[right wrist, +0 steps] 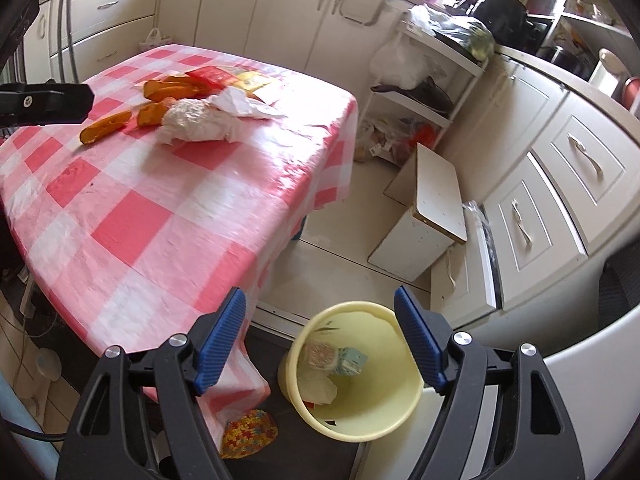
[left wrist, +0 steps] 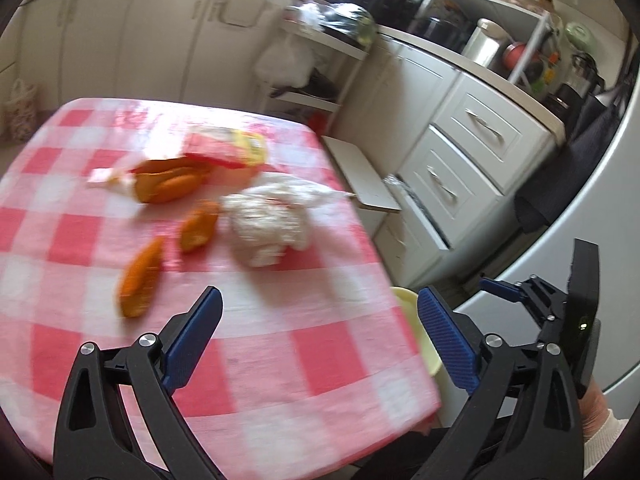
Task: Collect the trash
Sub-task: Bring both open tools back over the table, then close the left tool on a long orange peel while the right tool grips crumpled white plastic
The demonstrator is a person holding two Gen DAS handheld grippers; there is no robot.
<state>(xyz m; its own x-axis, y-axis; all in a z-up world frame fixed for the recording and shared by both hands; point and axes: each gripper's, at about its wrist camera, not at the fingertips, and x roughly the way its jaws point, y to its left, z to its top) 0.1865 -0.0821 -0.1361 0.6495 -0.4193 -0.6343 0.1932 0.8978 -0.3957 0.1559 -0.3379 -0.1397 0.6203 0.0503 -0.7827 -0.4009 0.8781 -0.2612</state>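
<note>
A kitchen with cream cabinets surrounds a table (right wrist: 132,216) under a red-and-white checked cloth. On its far part lies the trash: orange peel pieces (left wrist: 140,276), a crumpled white wrapper (left wrist: 268,220) and a red-and-yellow packet (left wrist: 228,148). The nearest peel is a long curved strip, its long axis running from near left to far right in the left wrist view; that view is blurred.

Only the right wrist view shows the inside of the pale yellow bin (right wrist: 352,372) on the floor beside the table's near right corner, with scraps of paper and packaging at its bottom. In the left wrist view only a sliver of its rim (left wrist: 404,300) shows past the table edge.

The left gripper (left wrist: 320,328) is spread wide and empty above the cloth. The right gripper (right wrist: 320,340), above the bin, also stands apart with nothing between its blue pads (right wrist: 220,344).
</note>
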